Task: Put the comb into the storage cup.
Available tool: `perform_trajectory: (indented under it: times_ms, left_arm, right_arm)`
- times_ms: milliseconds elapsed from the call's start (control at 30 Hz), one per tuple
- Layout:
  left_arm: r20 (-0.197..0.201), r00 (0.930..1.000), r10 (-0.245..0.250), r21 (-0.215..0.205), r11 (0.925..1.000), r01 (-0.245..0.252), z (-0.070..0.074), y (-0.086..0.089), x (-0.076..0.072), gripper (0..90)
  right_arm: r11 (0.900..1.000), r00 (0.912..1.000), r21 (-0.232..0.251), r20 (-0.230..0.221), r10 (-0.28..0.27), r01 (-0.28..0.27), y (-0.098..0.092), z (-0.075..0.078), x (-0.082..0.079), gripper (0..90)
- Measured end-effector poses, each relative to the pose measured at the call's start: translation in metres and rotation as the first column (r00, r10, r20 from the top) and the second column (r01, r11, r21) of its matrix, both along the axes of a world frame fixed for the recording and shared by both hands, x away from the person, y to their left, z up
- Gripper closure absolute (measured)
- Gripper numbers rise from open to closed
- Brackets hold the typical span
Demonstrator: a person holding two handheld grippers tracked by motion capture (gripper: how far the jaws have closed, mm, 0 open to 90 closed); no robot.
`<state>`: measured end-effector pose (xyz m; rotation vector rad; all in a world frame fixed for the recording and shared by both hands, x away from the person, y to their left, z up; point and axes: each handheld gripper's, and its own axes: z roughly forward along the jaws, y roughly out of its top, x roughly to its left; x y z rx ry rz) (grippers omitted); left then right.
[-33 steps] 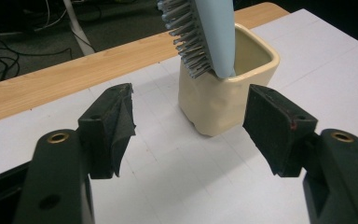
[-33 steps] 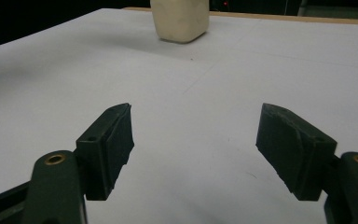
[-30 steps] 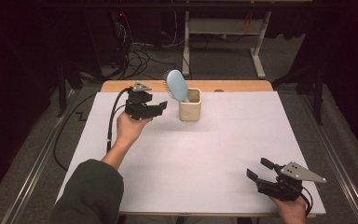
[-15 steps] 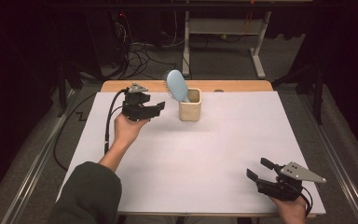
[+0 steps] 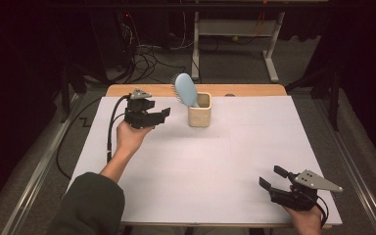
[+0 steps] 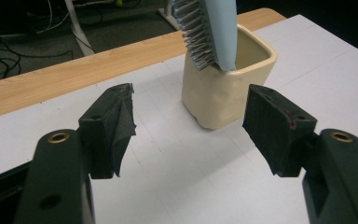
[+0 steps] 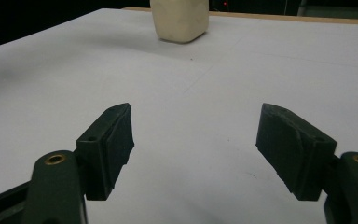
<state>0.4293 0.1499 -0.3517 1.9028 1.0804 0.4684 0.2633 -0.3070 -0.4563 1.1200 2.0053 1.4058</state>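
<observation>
Left gripper (image 5: 160,115) has drifted slightly back from the cup since the earlier frames, jaws parted and empty; right gripper (image 5: 273,179) unmoved. Reads as a release just finished, or a pause before a regrip

Hairbrush (image 5: 186,89), pale blue, stands handle-down in the cream cup (image 5: 199,115), head leaning toward the left gripper, bristles facing it. Cup sits on the white table cover (image 5: 215,161) near the far wooden edge (image 5: 245,90)

Right gripper (image 7: 193,140) idles at the near right corner, jaws wide, holding nothing, well apart from the cup (image 7: 180,18)

Nothing stands between the 2 grippers and the cup; cables on the floor beyond
</observation>
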Motion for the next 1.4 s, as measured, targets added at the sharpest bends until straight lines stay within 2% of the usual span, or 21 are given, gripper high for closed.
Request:
perform_trajectory:
  times_ms: [300,967,1400]
  left_arm:
    - [0.002,1.0,0.004,-0.015,0.9999,-0.004,0.001,0.006,-0.003,34.1]
    - [0.01,0.9999,-0.003,-0.007,1.0,0.003,-0.001,0.012,-0.012,34.0]
    - [0.017,0.9998,0.005,-0.016,0.9999,-0.004,0.001,0.021,-0.017,34.1]
  right_arm:
    - [1.0,1.0,0.0,-0.003,-0.001,0.001,0.0,0.0,0.0,27.8]
    - [1.0,1.0,0.003,-0.003,-0.003,0.003,0.0,0.0,0.0,27.8]
    - [1.0,1.0,0.004,-0.004,-0.005,0.005,0.0,0.0,0.0,27.8]
